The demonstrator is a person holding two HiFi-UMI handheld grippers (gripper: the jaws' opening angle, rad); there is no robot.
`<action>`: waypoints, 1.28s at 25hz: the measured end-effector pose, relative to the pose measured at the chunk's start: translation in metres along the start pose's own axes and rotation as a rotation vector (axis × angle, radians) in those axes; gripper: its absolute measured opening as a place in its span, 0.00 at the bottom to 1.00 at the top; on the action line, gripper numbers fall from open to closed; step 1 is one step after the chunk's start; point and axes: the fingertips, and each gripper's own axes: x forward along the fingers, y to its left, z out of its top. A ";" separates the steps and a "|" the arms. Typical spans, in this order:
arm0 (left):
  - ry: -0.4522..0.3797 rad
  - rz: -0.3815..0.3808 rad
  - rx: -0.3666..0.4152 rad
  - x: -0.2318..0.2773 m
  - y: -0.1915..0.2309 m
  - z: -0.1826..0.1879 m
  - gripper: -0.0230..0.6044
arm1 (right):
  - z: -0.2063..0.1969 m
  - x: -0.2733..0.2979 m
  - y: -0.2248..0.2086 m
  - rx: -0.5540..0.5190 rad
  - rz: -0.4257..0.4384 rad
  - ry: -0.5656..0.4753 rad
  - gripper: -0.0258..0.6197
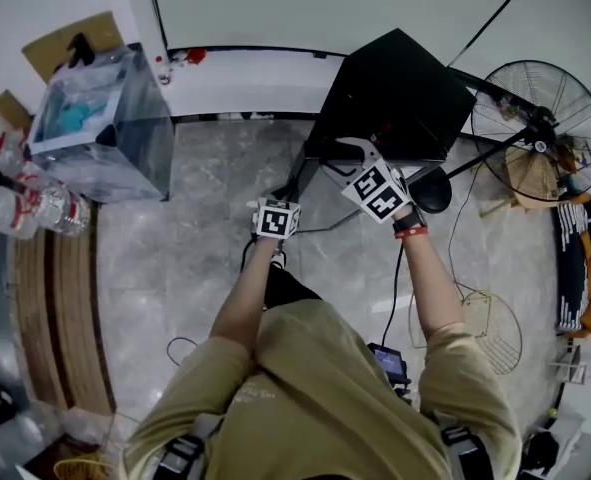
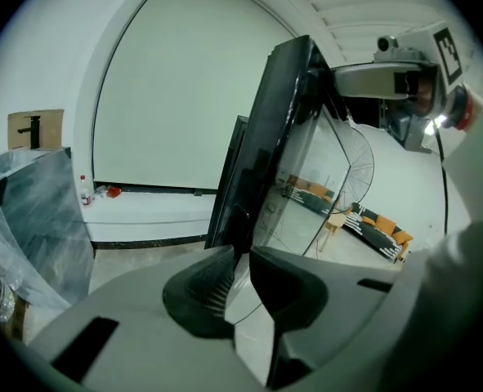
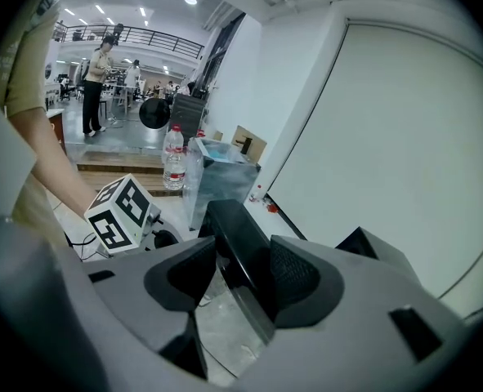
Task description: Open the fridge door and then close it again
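Note:
A small black fridge (image 1: 395,88) stands on the floor ahead of me, its glass door (image 1: 320,193) swung out towards me. In the left gripper view the door's black frame (image 2: 261,145) runs down into my left gripper (image 2: 239,256), whose pads are closed on the thin edge. My left gripper (image 1: 275,203) holds the door's outer end. In the right gripper view the door's thick black top rail (image 3: 237,235) lies between the jaws of my right gripper (image 3: 243,261), which grips it. My right gripper (image 1: 360,153) is at the door's top, close to the fridge body.
A standing fan (image 1: 540,118) is right of the fridge, and a loose wire fan guard (image 1: 485,328) lies on the floor. A plastic-wrapped box (image 1: 105,123) and water bottles (image 1: 35,208) are at the left. Cables cross the marble floor. People stand far off (image 3: 98,72).

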 end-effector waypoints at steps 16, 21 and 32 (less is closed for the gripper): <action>0.039 -0.048 0.059 0.056 0.037 0.039 0.15 | 0.000 0.035 -0.058 0.086 -0.070 0.039 0.36; 0.053 -0.050 0.091 0.068 0.041 0.051 0.15 | -0.002 0.043 -0.071 0.104 -0.083 0.079 0.35; 0.106 -0.073 0.142 0.091 0.051 0.074 0.15 | -0.005 0.059 -0.100 0.139 -0.081 0.144 0.33</action>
